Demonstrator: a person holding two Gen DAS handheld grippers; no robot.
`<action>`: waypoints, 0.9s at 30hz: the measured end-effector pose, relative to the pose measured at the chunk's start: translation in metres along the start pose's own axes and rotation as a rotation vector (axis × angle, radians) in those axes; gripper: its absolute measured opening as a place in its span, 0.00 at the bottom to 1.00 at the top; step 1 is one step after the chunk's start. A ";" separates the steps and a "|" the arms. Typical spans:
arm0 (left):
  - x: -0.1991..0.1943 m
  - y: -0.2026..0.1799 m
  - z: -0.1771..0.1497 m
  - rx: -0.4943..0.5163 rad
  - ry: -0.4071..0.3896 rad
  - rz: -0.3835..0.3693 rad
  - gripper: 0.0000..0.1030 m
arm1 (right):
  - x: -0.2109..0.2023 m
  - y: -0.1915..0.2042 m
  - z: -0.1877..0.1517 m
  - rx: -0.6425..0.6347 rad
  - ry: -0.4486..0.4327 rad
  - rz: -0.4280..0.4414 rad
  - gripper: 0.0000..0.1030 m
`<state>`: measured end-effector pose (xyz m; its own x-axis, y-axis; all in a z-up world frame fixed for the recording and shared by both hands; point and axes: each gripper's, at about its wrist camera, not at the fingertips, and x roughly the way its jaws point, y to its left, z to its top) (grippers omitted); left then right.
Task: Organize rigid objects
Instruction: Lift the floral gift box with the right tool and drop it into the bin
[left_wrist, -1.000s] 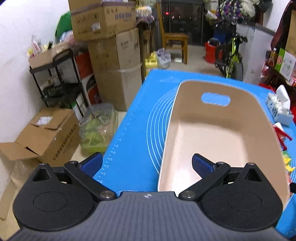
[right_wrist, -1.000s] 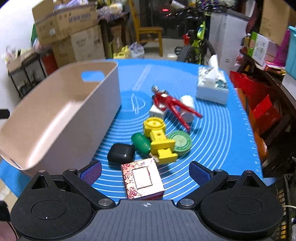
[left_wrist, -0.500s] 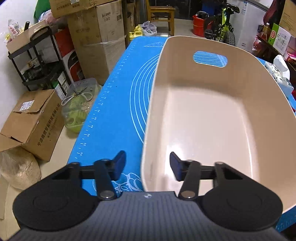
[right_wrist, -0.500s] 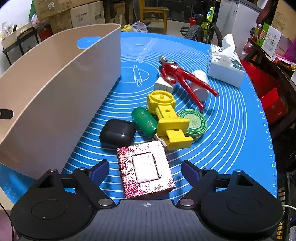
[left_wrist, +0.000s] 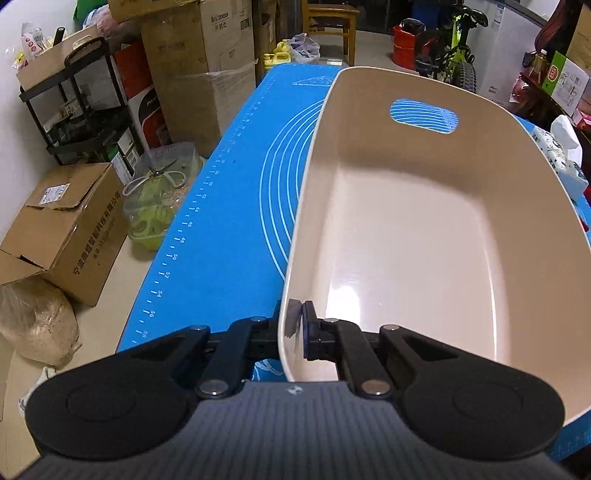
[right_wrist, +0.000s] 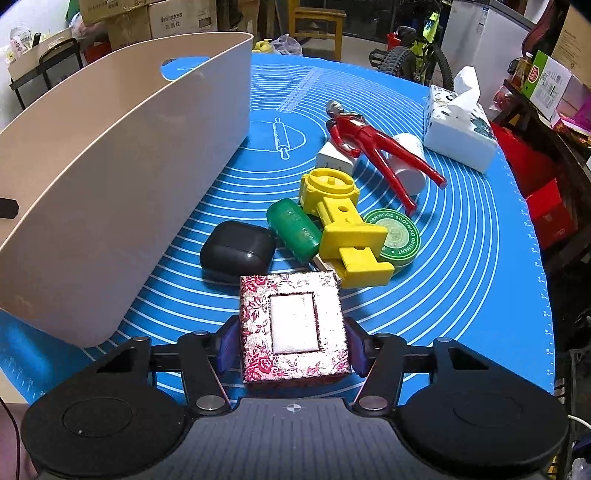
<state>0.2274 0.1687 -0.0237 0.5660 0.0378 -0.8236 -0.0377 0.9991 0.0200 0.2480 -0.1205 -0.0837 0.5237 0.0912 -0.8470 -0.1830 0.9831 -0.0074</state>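
Since a second ago both grippers dropped lower and their jaws came in from wide open. Left gripper (left_wrist: 295, 325) is now clamped on the near rim of the beige bin (left_wrist: 424, 229), one pad outside the wall, one inside. Right gripper (right_wrist: 291, 347) straddles the floral box (right_wrist: 293, 325); jaws closing, pads just beside its left and right faces, contact unclear.

Bin interior bare, sits on the left half of the blue mat (left_wrist: 229, 221), with a free mat strip to its left up to the table edge.

Floral box sits at the near end of the clutter. Black case (right_wrist: 238, 249) touches its far-left corner, yellow plastic part (right_wrist: 341, 229) just beyond its far-right corner. Green cylinder (right_wrist: 293, 230), green tin (right_wrist: 393, 238), red figure (right_wrist: 373, 146) farther back. Open mat on the box's right and between it and the bin wall.
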 end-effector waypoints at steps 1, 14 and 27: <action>-0.001 0.001 0.000 -0.004 0.000 -0.004 0.09 | -0.001 0.001 0.000 -0.001 -0.002 0.001 0.58; 0.001 0.003 0.001 -0.023 -0.002 -0.017 0.08 | -0.028 -0.002 0.000 0.059 -0.053 0.004 0.57; 0.001 0.002 -0.001 -0.025 -0.005 -0.017 0.07 | -0.095 0.009 0.039 0.075 -0.283 0.023 0.57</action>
<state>0.2269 0.1707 -0.0254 0.5708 0.0213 -0.8208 -0.0489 0.9988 -0.0081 0.2292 -0.1141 0.0180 0.7331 0.1443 -0.6647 -0.1416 0.9882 0.0585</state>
